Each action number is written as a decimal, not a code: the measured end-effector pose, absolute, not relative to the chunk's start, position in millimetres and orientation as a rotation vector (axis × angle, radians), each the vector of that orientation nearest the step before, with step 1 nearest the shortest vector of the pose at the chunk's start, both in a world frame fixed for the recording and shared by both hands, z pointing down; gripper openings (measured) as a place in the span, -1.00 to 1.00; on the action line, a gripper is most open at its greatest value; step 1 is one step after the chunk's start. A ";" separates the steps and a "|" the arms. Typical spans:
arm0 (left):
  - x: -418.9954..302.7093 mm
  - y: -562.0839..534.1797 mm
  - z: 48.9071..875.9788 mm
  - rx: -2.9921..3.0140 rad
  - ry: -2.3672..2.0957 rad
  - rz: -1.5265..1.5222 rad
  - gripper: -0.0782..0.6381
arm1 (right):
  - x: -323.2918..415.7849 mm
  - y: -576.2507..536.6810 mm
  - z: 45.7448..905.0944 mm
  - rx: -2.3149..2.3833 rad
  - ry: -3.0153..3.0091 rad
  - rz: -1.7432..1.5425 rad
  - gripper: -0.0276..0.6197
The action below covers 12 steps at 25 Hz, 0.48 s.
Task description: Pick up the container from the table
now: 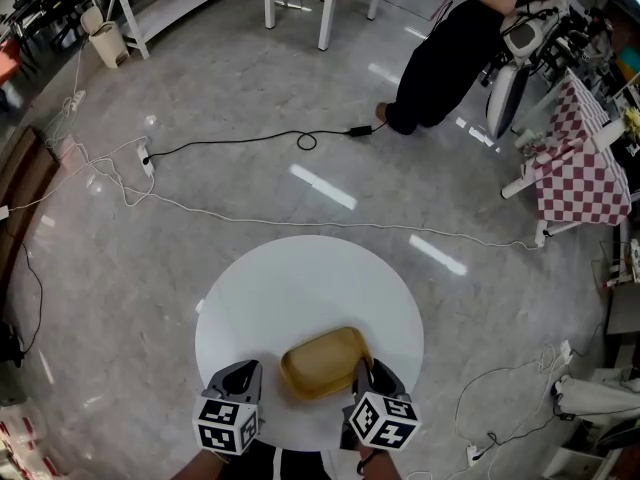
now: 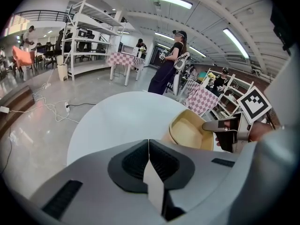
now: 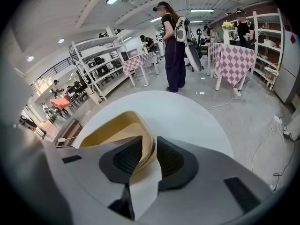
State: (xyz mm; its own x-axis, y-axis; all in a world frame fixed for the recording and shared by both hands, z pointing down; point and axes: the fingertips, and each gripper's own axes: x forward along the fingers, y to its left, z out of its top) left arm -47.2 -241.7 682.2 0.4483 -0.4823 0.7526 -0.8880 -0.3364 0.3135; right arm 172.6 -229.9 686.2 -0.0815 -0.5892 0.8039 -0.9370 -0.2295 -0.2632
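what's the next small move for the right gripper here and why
Probably close the right gripper on the rim of the container before any lift. Its fingers stand apart astride the near wall with a gap on one side, so nothing is clamped, and the container sits on the table.

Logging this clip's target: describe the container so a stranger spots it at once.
Find the round white table on the grey floor. At its near edge, right of the left tongs and with the right tongs astride its rim, sits the container: a shallow tan tray with rounded corners, the only object on the tabletop.
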 end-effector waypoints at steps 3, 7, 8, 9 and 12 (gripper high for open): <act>-47.6 -242.9 682.7 1.974 -1.151 0.712 -0.73 | 174.5 -230.7 687.2 1.818 -1.639 1.230 -0.62; -50.6 -242.5 684.6 1.968 -1.153 0.712 -0.73 | 174.9 -230.7 688.5 1.820 -1.628 1.227 -0.64; -51.4 -242.1 685.4 1.967 -1.153 0.711 -0.73 | 175.1 -230.3 689.3 1.821 -1.625 1.224 -0.64; -52.2 -241.7 686.3 1.966 -1.153 0.711 -0.73 | 175.2 -230.1 690.1 1.821 -1.622 1.222 -0.65; -54.1 -241.7 687.6 1.967 -1.153 0.708 -0.73 | 175.6 -230.8 691.0 1.825 -1.610 1.216 -0.68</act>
State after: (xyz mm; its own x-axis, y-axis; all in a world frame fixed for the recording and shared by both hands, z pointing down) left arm -54.1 -241.7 687.6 0.4443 -0.4851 0.7532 -0.8911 -0.3257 0.3159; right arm 175.6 -230.8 691.0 -0.0519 -0.5766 0.8153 -0.9420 -0.2429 -0.2318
